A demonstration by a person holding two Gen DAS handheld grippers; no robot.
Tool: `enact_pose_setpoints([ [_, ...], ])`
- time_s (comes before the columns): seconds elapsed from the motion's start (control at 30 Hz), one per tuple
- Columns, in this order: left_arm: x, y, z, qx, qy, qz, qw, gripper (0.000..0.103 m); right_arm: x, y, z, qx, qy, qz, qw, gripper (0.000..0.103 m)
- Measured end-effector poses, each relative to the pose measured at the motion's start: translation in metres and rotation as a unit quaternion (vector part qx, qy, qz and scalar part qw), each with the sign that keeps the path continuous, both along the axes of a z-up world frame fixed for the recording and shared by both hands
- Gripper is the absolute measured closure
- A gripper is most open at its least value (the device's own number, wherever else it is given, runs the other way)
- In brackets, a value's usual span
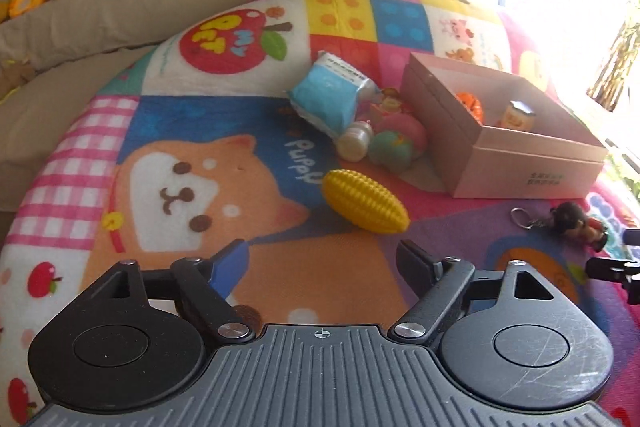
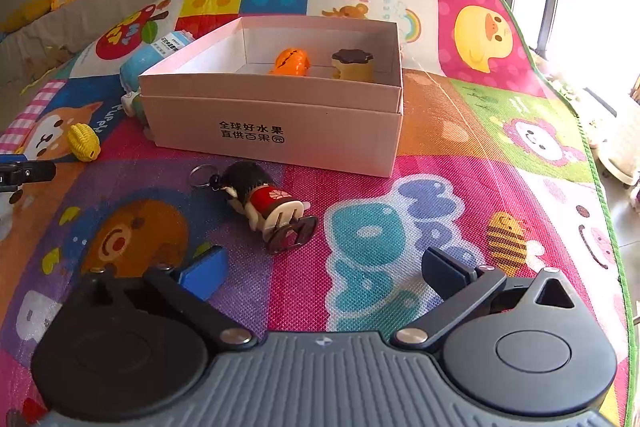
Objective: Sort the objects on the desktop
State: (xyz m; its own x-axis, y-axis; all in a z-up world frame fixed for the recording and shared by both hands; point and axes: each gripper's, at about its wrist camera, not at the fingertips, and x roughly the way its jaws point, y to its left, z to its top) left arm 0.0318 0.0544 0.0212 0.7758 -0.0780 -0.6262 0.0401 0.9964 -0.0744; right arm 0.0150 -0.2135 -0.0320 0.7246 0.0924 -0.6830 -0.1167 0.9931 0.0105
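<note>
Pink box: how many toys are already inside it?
2. In the pink box, an orange toy lies left of a dark-capped figure. The near wall may hide more.

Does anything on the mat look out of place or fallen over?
The doll keychain lies on its side before the box, outside it. The toy corn also lies loose on the mat. Nothing looks damaged.

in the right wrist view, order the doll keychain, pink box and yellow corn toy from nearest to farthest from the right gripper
1. doll keychain, lying just ahead of the right gripper
2. pink box, behind the doll
3. yellow corn toy, far left
</note>
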Motion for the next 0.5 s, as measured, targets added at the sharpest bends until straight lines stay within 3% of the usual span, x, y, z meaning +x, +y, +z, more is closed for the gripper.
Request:
enact_pose_setpoints([
  [0.17,0.021,-0.02,-0.008,0.031,-0.015,-0.042,0.9985,0.011,0.0,0.001,-0.001,0.001,0.001,0.0,1.0,0.0],
  [0.27,0.042,-0.023,-0.009,0.042,0.002,-0.064,0.997,0.01,0.0,0.002,-0.001,0.001,0.002,0.0,1.0,0.0],
  [0.5,0.036,-0.034,-0.008,-0.039,0.038,-0.122,0.991,0.007,0.001,0.001,-0.002,0.004,0.004,-0.001,1.0,0.0],
])
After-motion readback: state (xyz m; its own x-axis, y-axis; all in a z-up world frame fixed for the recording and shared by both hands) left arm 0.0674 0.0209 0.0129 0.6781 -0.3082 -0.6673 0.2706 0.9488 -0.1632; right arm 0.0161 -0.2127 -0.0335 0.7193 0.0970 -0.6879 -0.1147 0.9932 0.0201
